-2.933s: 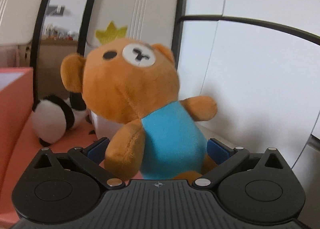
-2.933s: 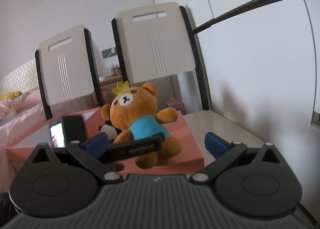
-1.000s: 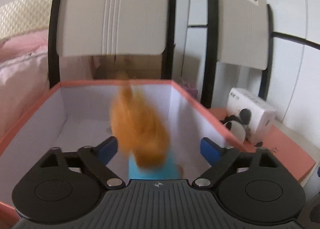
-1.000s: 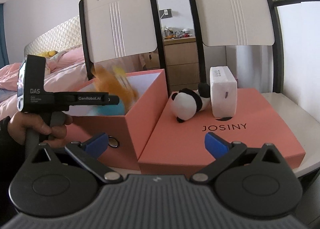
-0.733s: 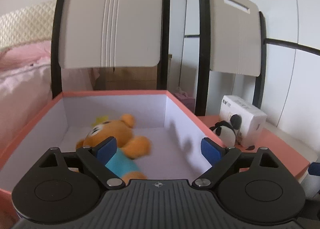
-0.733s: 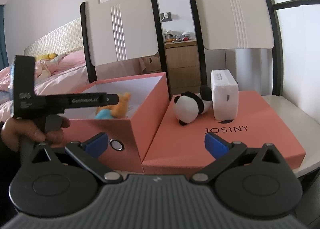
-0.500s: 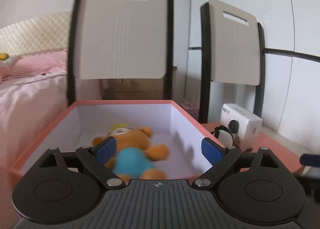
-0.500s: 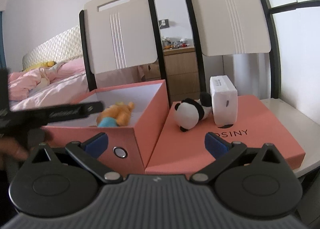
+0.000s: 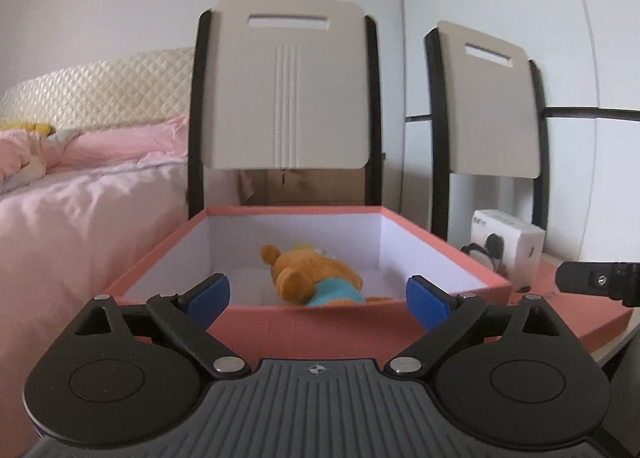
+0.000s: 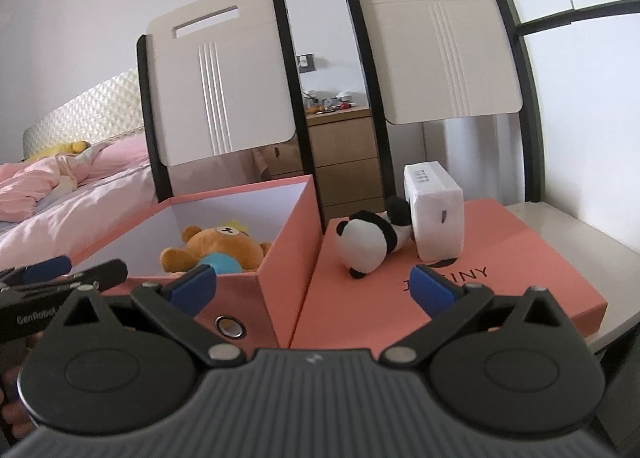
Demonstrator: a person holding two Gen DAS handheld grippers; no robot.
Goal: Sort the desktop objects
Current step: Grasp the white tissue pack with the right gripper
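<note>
Released since the earlier frame, the teddy bear [image 9: 316,278] now lies inside the open pink box [image 9: 280,320]. Left claw [image 9: 318,294] is spread wide, empty, near the box's front wall. Right claw [image 10: 312,284] is likewise wide apart, holding nothing.

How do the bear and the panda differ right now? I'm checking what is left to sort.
The bear is orange-brown with a blue top; the panda is black and white. The bear lies inside the open pink box; the panda lies outside it on the flat pink lid, touching the white carton. Both are small plush toys lying down, with neither tool holding them.
</note>
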